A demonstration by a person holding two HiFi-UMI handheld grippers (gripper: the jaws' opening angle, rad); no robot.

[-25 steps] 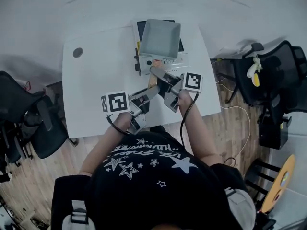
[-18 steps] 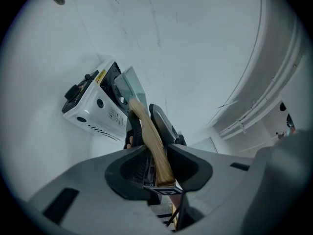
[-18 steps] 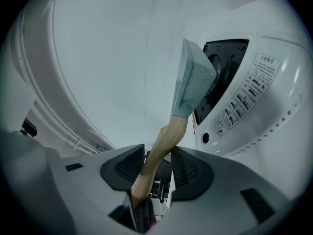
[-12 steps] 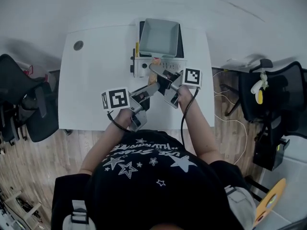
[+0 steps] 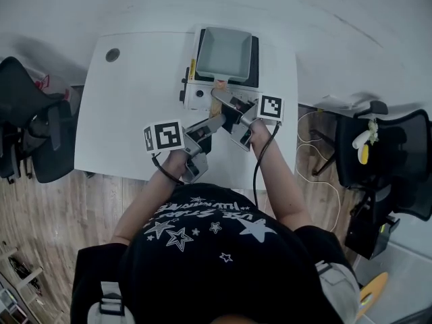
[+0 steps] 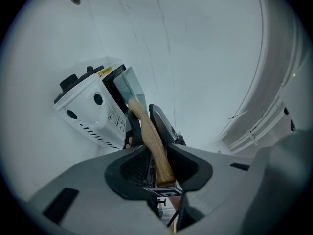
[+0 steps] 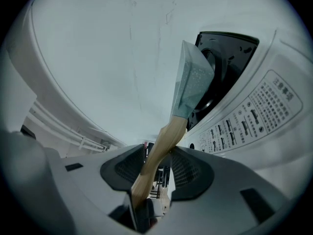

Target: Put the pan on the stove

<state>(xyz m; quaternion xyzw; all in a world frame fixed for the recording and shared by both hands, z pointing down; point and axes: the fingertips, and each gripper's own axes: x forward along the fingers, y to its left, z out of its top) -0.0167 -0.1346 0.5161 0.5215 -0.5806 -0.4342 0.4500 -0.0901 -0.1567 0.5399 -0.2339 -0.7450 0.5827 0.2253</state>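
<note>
A square grey-green pan (image 5: 225, 52) with a wooden handle (image 5: 219, 86) sits over the black top of a white stove (image 5: 202, 94) at the far side of the white table (image 5: 135, 113). I cannot tell whether it touches the glass. My right gripper (image 5: 221, 100) is shut on the handle close to the pan. My left gripper (image 5: 217, 121) is shut on the handle's near end. In the left gripper view the handle (image 6: 151, 141) runs between the jaws of the left gripper (image 6: 159, 168) toward the pan (image 6: 128, 84) and stove (image 6: 90, 111). In the right gripper view the right gripper (image 7: 156, 165) clamps the handle (image 7: 164, 141) below the pan (image 7: 191, 82), beside the stove's control panel (image 7: 254, 111).
A round cable hole (image 5: 112, 55) is in the table's far left corner. Black office chairs stand at the left (image 5: 34, 133) and right (image 5: 385, 160) of the table. A white cable (image 5: 324, 181) lies on the wooden floor at the right.
Both grippers keep their hold on the handle. The pan looks a little smaller and lies more squarely over the stove's black top. The head view has shifted.
</note>
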